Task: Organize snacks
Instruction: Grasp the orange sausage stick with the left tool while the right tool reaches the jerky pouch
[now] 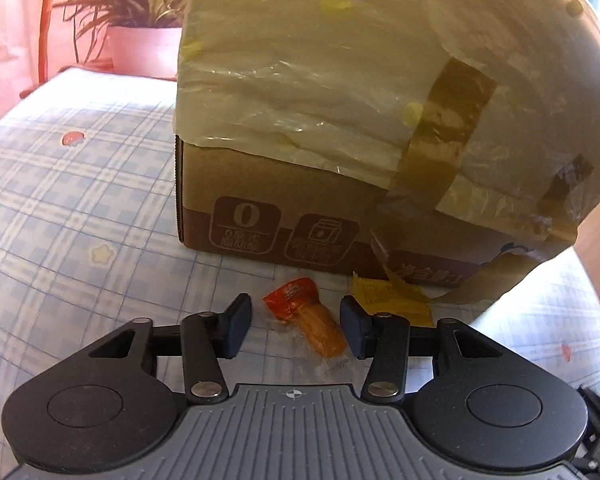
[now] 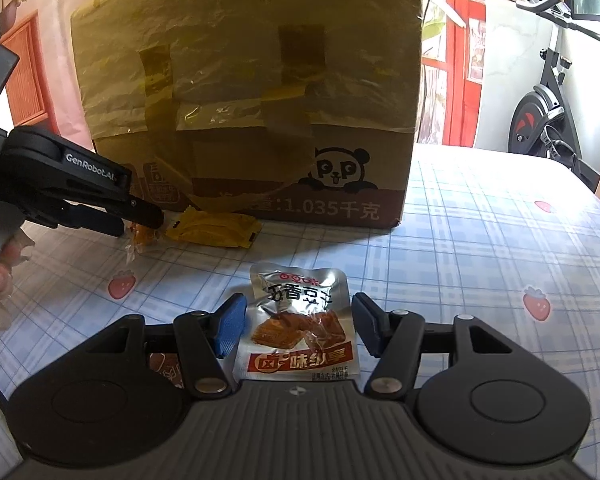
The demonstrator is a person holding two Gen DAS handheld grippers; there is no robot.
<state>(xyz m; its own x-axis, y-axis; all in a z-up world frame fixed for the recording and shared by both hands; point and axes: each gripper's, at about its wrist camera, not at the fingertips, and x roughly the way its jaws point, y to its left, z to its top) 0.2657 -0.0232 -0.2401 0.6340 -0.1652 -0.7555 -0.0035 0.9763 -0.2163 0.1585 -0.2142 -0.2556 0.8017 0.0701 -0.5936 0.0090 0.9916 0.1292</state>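
Both jaws open: left gripper (image 1: 296, 326) straddles orange snack (image 1: 306, 314), right gripper (image 2: 298, 326) silver packet (image 2: 300, 328); checked tablecloth (image 1: 80, 208).

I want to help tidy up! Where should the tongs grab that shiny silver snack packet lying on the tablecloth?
Probably across its middle. The silver snack packet lies flat between the open right tongs, long way pointing toward the cardboard box. Come straight down from above and pinch its two long side edges.

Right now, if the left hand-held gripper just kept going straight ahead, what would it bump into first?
Probably the orange-red snack packet lying between its open fingers, then the cardboard box behind it; depth is uncertain.
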